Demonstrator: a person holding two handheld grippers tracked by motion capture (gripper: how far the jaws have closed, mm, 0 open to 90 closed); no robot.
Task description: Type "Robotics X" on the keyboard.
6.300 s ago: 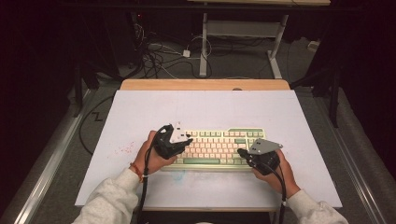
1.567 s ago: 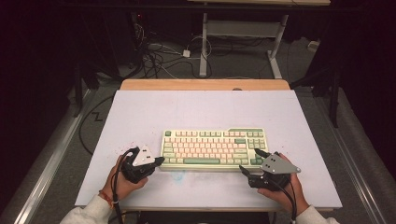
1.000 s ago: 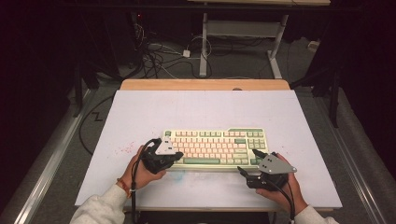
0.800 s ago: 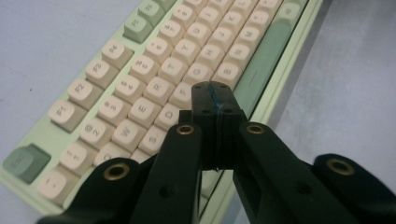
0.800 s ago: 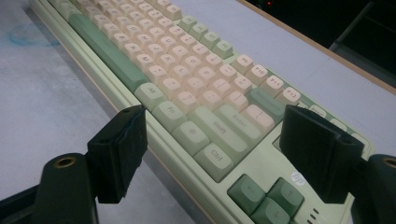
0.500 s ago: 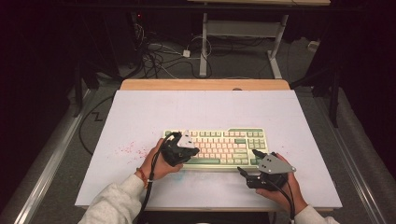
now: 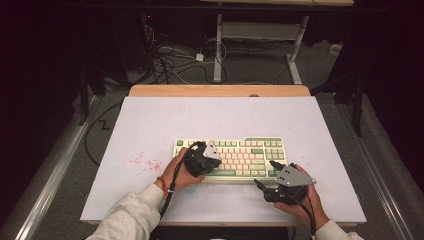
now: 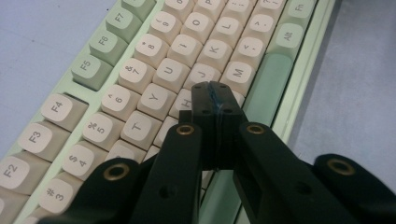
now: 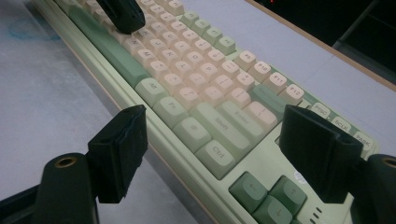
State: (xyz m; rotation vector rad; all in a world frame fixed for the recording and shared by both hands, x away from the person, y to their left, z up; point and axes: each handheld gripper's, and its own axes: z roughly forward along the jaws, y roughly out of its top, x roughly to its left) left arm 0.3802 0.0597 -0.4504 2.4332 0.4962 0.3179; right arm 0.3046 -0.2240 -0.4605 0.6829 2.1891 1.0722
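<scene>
A pale green keyboard [image 7: 250, 150] with cream keys lies on the white table near the front edge. My left gripper [image 7: 212, 162] is shut with nothing in it. Its closed tips [image 8: 212, 93] sit low over the H and J keys, just above the green space bar [image 8: 271, 77]. My right gripper [image 7: 264, 173] stands open at the keyboard's front right corner. In the right gripper view its jaws [image 9: 219, 140] straddle the Ctrl and arrow keys of the keyboard [image 9: 187, 70], and the left gripper [image 9: 122, 14] shows farther along the keys.
Red speckles [image 7: 145, 161] mark the white table [image 7: 220, 120] left of the keyboard. A wooden strip [image 7: 220, 91] runs along the far edge. Cables [image 7: 170, 60] and a metal desk frame [image 7: 260, 35] lie on the floor beyond.
My left gripper has moved right and forward from the table's front left onto the keyboard's middle keys. The right gripper has stayed almost still at the front right corner.
</scene>
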